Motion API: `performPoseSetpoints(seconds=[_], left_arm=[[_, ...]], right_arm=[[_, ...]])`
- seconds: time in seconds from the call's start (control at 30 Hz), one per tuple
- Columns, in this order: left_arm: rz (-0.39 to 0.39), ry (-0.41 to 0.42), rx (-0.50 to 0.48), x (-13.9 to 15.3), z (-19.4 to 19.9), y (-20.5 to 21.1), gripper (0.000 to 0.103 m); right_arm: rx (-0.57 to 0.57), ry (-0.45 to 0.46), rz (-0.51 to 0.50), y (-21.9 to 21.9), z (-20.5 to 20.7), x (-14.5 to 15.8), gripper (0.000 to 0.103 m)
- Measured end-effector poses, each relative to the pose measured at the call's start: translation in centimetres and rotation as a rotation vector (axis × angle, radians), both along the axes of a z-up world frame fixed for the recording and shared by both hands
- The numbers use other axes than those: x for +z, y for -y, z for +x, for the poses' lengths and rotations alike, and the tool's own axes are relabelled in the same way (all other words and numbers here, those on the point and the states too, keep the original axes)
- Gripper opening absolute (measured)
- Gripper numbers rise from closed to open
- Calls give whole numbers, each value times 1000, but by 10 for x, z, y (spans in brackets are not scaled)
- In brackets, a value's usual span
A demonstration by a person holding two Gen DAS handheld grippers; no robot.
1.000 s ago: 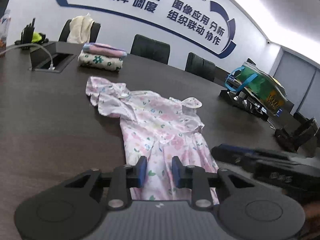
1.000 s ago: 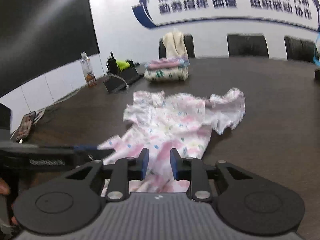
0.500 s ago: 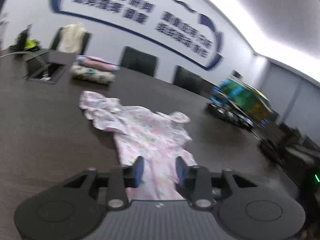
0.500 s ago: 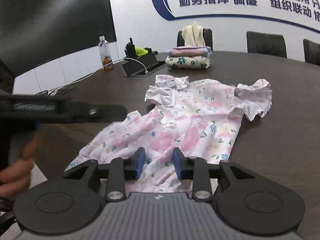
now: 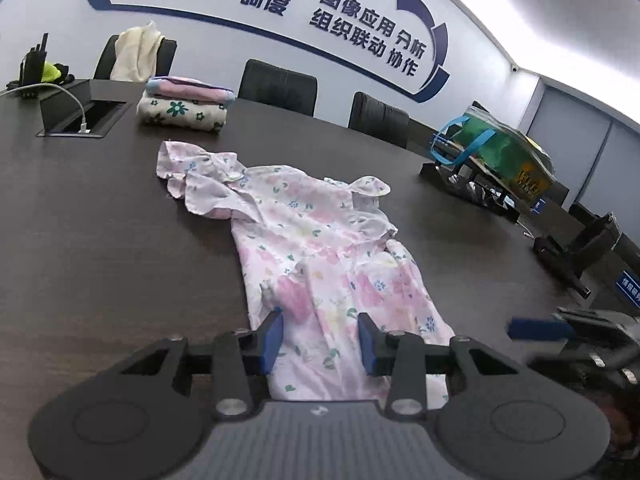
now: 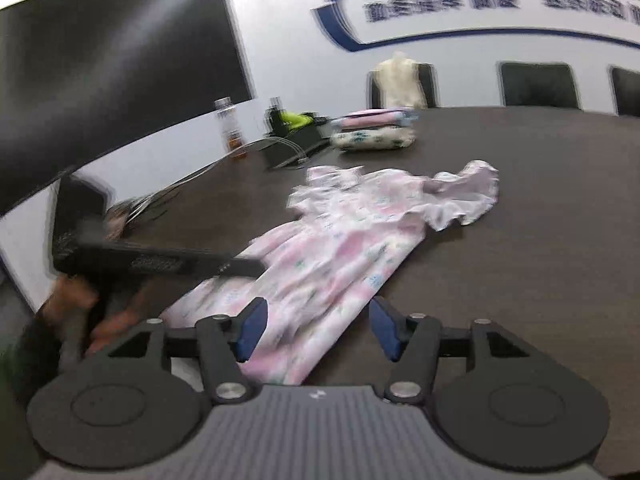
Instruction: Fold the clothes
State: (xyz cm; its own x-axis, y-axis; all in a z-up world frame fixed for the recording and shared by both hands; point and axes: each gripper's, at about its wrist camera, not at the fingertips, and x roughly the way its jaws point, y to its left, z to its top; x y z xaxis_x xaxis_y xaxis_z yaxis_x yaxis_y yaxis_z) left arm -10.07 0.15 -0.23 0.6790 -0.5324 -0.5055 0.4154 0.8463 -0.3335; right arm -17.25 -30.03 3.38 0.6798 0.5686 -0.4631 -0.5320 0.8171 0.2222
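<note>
A pink floral dress [image 5: 320, 264] lies spread flat on the dark tabletop [image 5: 80, 240], collar end toward 11 o'clock and the skirt hem running down to 6 in the left wrist view. In the right wrist view the same dress [image 6: 340, 248] stretches from 1 o'clock down to 6, though that shot is pretty blurry.

Left claw [image 5: 320, 340] hangs over the hem – jaws apart and closing a bit, the fabric showing in the gap between them, but the pads don't seem to be pinching it. Right claw [image 6: 318, 328] is released too, jaws opening wide, with the skirt's edge under the gap and nothing clamped. From the left view the right claw also peeks in at 3 o'clock, and from the right view you get the left claw at 9 with a hand [image 6: 76, 300] around its handle.

Up at 11 o'clock sits a stack of folded clothes [image 5: 184, 104] – well apart from the dress. There's a green bag [image 5: 500, 152] off at 2 o'clock, and a bottle [image 6: 230, 128] at 10 in the right view.
</note>
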Motion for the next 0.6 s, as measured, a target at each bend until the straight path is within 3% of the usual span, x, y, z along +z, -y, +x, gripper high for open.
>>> performPoseSetpoints(seconds=[0.2, 0.3, 0.37, 0.43, 0.5, 0.6], left_arm=[[9, 3, 9, 0, 1, 2, 37], [41, 25, 7, 0, -2, 6, 37], [61, 34, 7, 1, -3, 8, 37], [83, 43, 9, 1, -3, 11, 38], [106, 48, 11, 1, -2, 14, 37], [140, 58, 12, 2, -2, 18, 37]], right_arm=[[141, 70, -50, -25, -10, -9, 57], [176, 36, -53, -30, -2, -18, 51], [198, 9, -54, -32, 4, -24, 33], [201, -23, -52, -32, 7, -26, 26], [197, -33, -54, -31, 5, -24, 10], [157, -40, -37, -24, -5, -20, 5]])
